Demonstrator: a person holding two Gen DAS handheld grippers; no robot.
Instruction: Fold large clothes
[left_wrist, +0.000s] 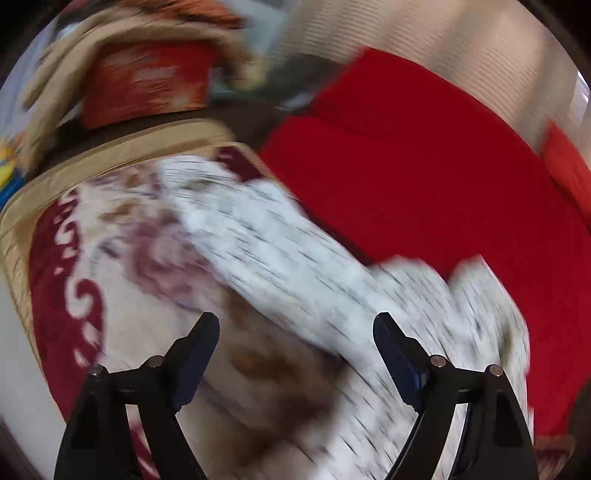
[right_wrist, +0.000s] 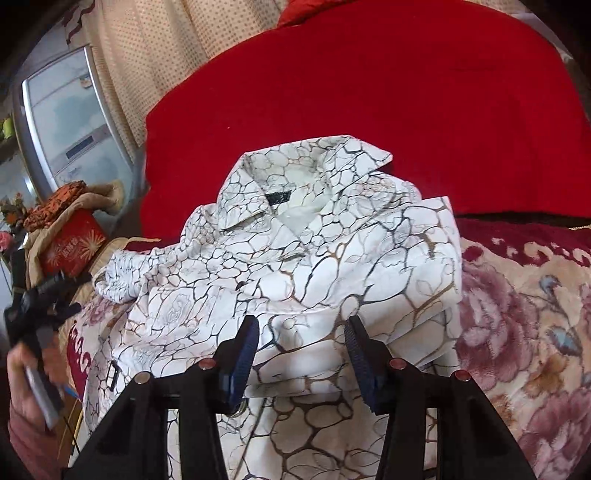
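A white coat with a dark crackle print lies crumpled on a floral blanket, collar up and toward the red cushion. Its left sleeve trails off to the left. My right gripper is open, its jaws set on either side of a fold of the coat, not closed on it. In the blurred left wrist view the coat's sleeve runs diagonally across the blanket. My left gripper is open and empty above it. It also shows at the left edge of the right wrist view.
A large red cushion stands behind the coat and shows in the left wrist view. A red box with beige cloth sits at the left. A silver-framed cabinet and a dotted curtain stand behind.
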